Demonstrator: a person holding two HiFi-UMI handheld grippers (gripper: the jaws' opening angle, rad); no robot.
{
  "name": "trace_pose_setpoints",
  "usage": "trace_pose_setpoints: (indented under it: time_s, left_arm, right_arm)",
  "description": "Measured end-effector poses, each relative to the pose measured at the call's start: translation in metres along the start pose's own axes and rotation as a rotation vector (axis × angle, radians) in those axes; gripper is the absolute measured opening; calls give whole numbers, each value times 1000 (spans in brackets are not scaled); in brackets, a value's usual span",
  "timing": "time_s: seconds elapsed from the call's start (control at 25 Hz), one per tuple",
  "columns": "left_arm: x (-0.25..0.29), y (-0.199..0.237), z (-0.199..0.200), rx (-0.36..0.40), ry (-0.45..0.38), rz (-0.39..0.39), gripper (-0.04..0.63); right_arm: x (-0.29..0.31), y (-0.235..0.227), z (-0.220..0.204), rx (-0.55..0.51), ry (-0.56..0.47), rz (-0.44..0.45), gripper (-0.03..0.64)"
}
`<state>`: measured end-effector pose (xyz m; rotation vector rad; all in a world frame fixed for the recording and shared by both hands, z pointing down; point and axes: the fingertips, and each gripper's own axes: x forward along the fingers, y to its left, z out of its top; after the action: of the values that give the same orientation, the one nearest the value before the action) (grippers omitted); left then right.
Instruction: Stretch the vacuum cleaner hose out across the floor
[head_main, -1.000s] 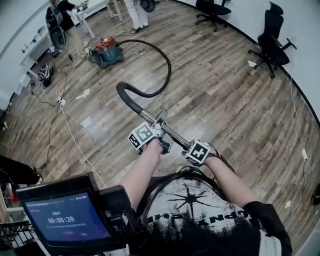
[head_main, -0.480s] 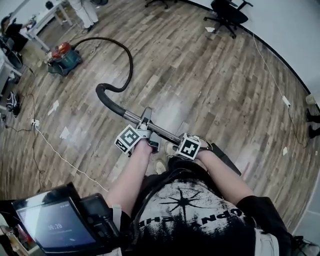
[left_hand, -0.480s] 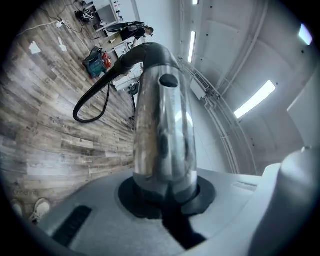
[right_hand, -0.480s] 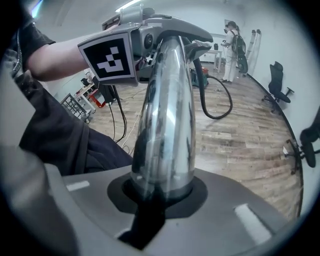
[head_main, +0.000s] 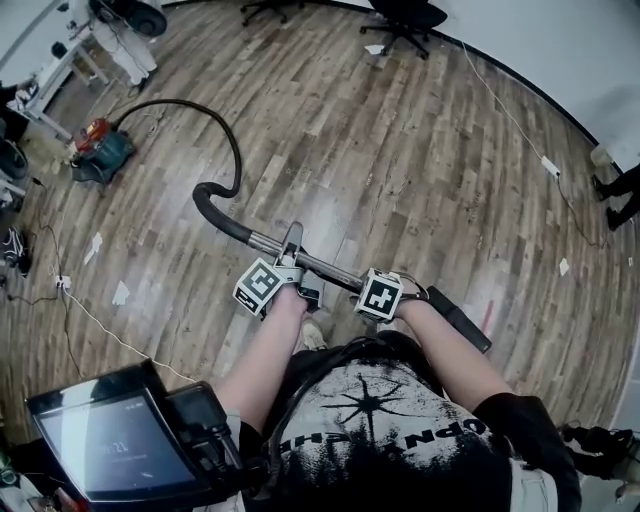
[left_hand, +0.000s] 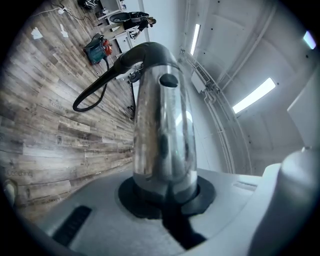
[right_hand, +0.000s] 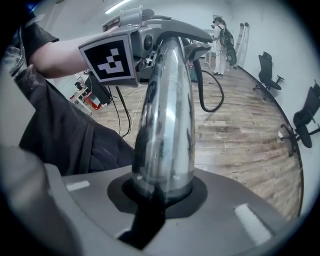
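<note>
As tongs (head_main: 291, 250) (head_main: 396, 288) grip its tube (head_main: 330, 268), hose (head_main: 226, 150) curves ahead.

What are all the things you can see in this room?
Vacuum: one, teal and red, far left floor.
Hose: one, black, curving from vacuum to tube.
Tube: one, shiny metal, held in front.
Chairs: two, black, far wall.
Paper scraps: several, white, floor.
Screen: one, dark, bottom left.
Floor: one, brown wood, everywhere.
Left claw: one, grey, shut on tube.
Right claw: one, grey, shut on tube.
Arms: two, bare, reaching to claws.
</note>
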<state>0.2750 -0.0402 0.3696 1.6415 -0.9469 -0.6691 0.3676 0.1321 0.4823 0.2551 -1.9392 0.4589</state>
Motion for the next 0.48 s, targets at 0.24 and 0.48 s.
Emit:
trace_pose_setpoints:
  time_s: [0.24,0.48]
  left_arm:
    - [20,-18,-73,15,-23,27,38]
    - [25,-28,-147,29,-66,57,38]
  right_arm:
    - [-28,-11,-73,-26,-20,26,69]
    - [-43,-14,-152,-75,-17,54,72]
